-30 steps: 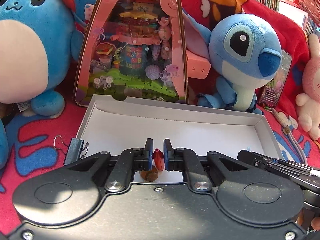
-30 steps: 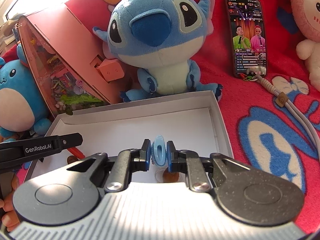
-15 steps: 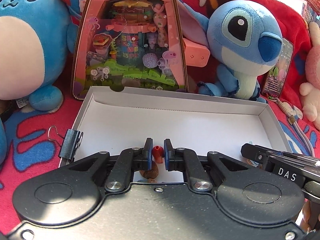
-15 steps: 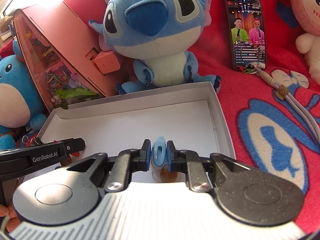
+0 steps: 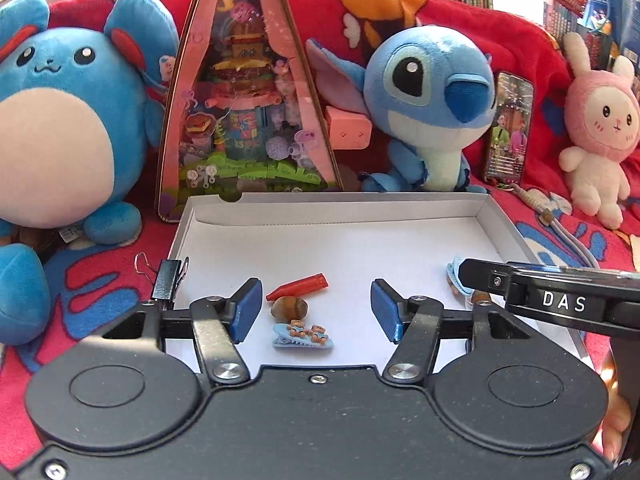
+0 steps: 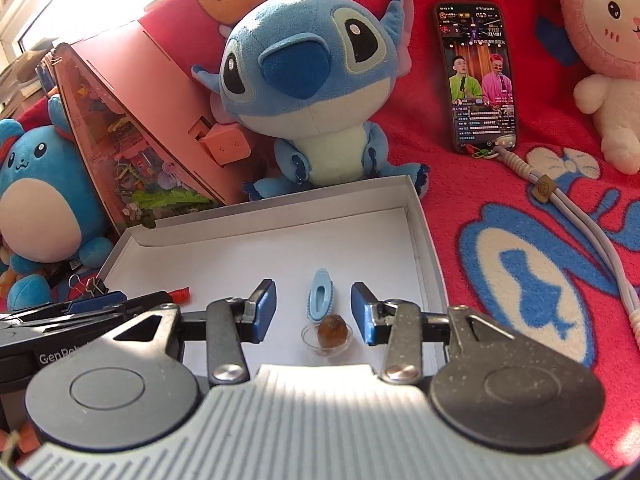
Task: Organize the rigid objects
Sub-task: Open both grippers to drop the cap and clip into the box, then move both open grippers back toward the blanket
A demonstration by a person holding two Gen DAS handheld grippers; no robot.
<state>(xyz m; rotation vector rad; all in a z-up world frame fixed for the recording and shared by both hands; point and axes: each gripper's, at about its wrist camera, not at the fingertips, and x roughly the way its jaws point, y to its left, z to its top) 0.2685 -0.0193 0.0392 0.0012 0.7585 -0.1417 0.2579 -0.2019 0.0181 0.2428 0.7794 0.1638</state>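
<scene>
1. The left claw [image 5: 316, 306] is seen with its jaws just opened and now spread apart; nothing is pinched by the blue pads.
2. Between those spread fingers, on the floor of the white box [image 5: 340, 204], a red cap [image 5: 298, 286] is laid on its side, with a brown nut [image 5: 289, 307] just beside it and a blue hair clip with two small bears [image 5: 303, 336] nearer the camera.
3. The right claw [image 6: 314, 312] has likewise just been opened, and nothing is gripped.
4. A light blue clip [image 6: 321, 295] is seen lying on the box floor between the right fingers, with an amber bead in a clear cup [image 6: 328, 334] touching its near end.
5. The box is set on a red blanket [image 6: 500, 208], with a blue plush [image 6: 316, 92] and a phone [image 6: 478, 76] behind it.
</scene>
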